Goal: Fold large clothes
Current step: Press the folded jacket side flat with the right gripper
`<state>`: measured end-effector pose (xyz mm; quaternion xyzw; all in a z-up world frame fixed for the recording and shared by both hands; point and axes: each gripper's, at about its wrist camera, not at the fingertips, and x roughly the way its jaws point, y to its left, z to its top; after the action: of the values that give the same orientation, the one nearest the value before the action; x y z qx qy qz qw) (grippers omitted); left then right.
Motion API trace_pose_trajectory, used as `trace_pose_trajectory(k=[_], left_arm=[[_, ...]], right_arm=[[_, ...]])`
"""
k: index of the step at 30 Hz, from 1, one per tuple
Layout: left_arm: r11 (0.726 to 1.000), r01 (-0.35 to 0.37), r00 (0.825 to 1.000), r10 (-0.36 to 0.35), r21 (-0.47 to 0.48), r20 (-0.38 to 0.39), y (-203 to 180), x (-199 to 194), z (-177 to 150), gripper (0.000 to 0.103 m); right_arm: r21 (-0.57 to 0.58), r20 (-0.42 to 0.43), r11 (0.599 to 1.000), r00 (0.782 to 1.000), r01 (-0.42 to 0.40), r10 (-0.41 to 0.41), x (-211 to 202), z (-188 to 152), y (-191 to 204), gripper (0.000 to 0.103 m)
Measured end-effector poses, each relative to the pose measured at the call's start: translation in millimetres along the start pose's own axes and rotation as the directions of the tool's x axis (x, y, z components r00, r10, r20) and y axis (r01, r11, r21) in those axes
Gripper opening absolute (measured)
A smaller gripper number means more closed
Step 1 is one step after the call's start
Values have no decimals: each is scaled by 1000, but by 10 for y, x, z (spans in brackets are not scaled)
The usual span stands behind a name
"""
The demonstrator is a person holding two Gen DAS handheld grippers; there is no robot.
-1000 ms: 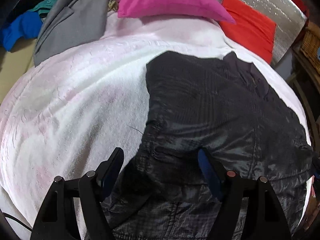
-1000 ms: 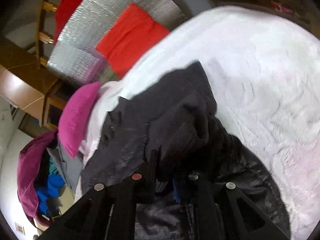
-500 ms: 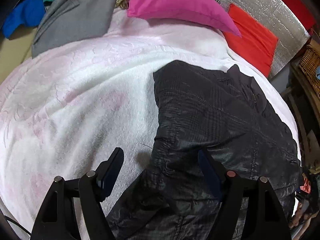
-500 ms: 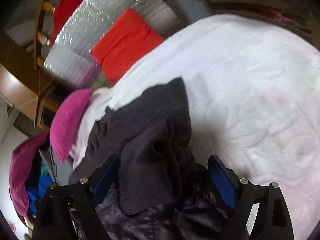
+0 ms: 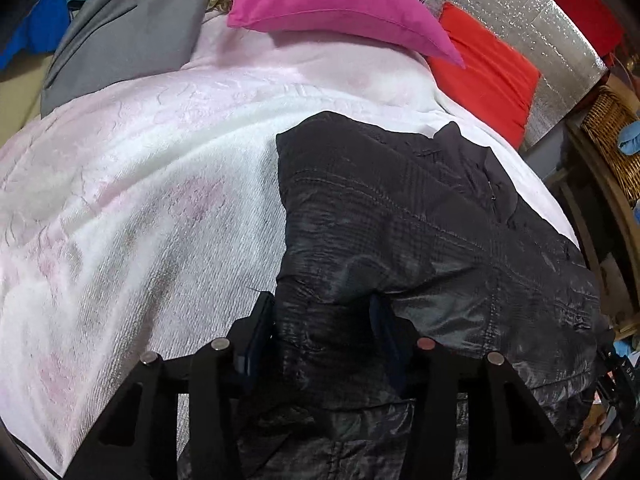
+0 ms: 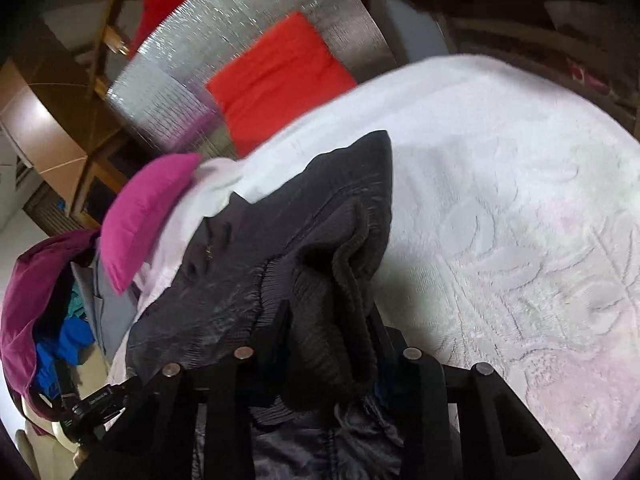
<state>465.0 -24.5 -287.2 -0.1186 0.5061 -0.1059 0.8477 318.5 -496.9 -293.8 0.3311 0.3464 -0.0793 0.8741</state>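
Observation:
A large black quilted jacket (image 5: pixel 420 224) lies on a white bedspread (image 5: pixel 140 200), its collar toward the pillows. My left gripper (image 5: pixel 322 320) is shut on a bunched fold of the jacket at its near left edge. In the right wrist view the jacket (image 6: pixel 248 272) also shows, with its ribbed knit hem bunched up. My right gripper (image 6: pixel 328 328) is shut on that ribbed hem, which fills the gap between the fingers.
A magenta pillow (image 5: pixel 336 4) and a red pillow (image 5: pixel 484 68) lie at the head of the bed against a silver foil board (image 5: pixel 520 12). A grey garment (image 5: pixel 128 32) and other clothes lie at the far left. A wicker basket (image 5: pixel 612 132) stands at the right.
Both grippers were open half a second ago and have closed on the jacket. The right gripper had let go of the hem and has gripped it again.

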Motion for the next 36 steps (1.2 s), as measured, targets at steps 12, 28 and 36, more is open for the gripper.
trace_pose_trajectory(k=[12, 28, 36], left_arm=[[998, -66, 998, 66, -10, -4, 41, -19, 14, 64], [980, -171, 985, 169, 101, 25, -94, 19, -63, 65], [941, -270, 962, 254, 202, 105, -319, -39, -149, 65]], right_arm=[[130, -101, 991, 995, 20, -6, 201, 44, -312, 59], [85, -74, 995, 996, 56, -50, 328, -27, -193, 48], [24, -69, 995, 994, 92, -90, 280, -39, -156, 45]])
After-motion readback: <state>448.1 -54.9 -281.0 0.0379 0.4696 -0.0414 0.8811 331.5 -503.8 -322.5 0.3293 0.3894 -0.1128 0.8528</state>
